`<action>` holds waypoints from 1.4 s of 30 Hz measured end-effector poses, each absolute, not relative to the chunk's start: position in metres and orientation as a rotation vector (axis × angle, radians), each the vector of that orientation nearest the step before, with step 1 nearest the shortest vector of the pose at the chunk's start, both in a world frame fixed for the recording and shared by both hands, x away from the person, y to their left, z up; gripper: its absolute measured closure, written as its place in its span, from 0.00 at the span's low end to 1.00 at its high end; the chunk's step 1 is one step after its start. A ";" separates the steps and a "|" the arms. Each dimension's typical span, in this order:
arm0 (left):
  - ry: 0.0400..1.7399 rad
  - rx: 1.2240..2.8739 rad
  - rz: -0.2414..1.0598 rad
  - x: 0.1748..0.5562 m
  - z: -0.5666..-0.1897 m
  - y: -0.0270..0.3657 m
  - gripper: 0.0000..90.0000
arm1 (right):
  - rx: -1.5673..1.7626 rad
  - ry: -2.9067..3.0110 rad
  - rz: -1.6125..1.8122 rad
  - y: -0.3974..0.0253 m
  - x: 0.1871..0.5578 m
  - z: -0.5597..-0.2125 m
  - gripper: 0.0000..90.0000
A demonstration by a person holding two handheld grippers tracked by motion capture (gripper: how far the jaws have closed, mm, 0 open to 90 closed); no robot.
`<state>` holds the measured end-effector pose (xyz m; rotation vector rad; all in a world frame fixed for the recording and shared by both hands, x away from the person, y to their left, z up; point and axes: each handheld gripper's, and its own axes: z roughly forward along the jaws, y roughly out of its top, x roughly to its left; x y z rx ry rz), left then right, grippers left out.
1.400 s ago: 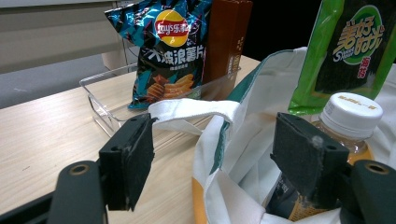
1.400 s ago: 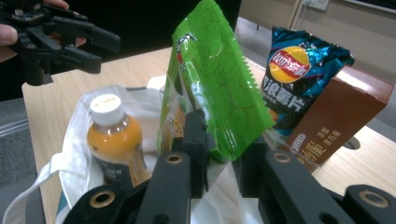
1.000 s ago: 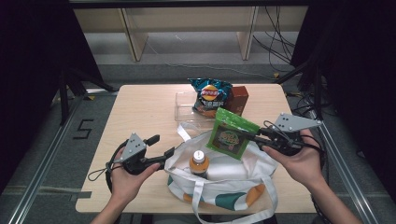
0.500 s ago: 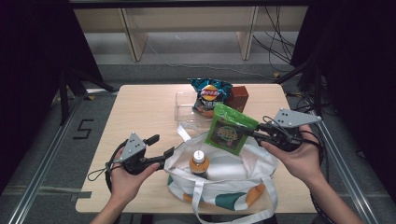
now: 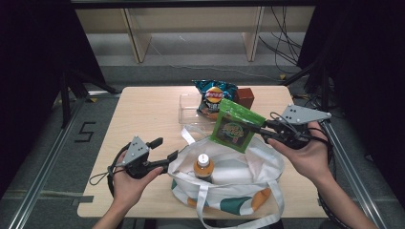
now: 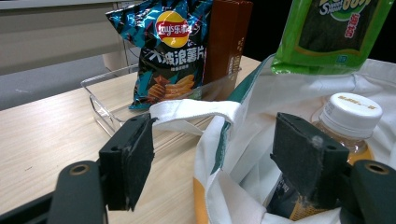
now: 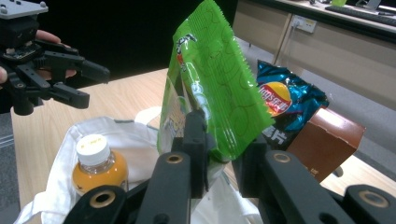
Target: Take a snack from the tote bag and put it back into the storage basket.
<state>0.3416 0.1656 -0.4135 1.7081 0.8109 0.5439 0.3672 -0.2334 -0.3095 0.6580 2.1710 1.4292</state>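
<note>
The right gripper (image 5: 260, 129) is clamped on the green packet (image 5: 235, 126) and holds it above the bag (image 5: 248, 179) at the desk's near edge — probably to drop it in. The left gripper (image 5: 167, 155), jaws apart, spreads the bag's rim — the bottle (image 5: 203, 165) stands inside.

Light wood-grain table (image 5: 143, 114), rectangular, on grey floor (image 5: 43, 157) with metal rails either side.

Far centre: clear plastic tray (image 5: 188, 107) flat on tabletop, holding upright blue chip bag (image 5: 213, 95) and brown box (image 5: 244, 98) just beside it.

Near centre: white cloth tote bag (image 5: 239, 183), green and orange patches, mouth open, straps trailing over near edge; orange-drink bottle (image 5: 203, 166), white cap, standing inside.

Left half of tabletop bare.
</note>
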 end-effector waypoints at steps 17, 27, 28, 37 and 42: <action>0.805 1.702 0.544 0.342 -0.413 0.166 0.32 | 0.656 2.155 1.418 -0.233 0.376 -0.301 0.87; 0.807 1.701 0.545 0.342 -0.413 0.167 0.32 | 0.673 2.153 1.415 -0.233 0.381 -0.297 0.87; 0.807 1.701 0.544 0.342 -0.413 0.166 0.32 | 0.645 2.144 1.427 -0.233 0.382 -0.297 0.87; 0.808 1.700 0.543 0.342 -0.412 0.166 0.32 | 0.671 2.135 1.421 -0.233 0.386 -0.294 0.87; 0.805 1.702 0.543 0.342 -0.412 0.166 0.32 | 0.661 2.133 1.404 -0.233 0.390 -0.291 0.87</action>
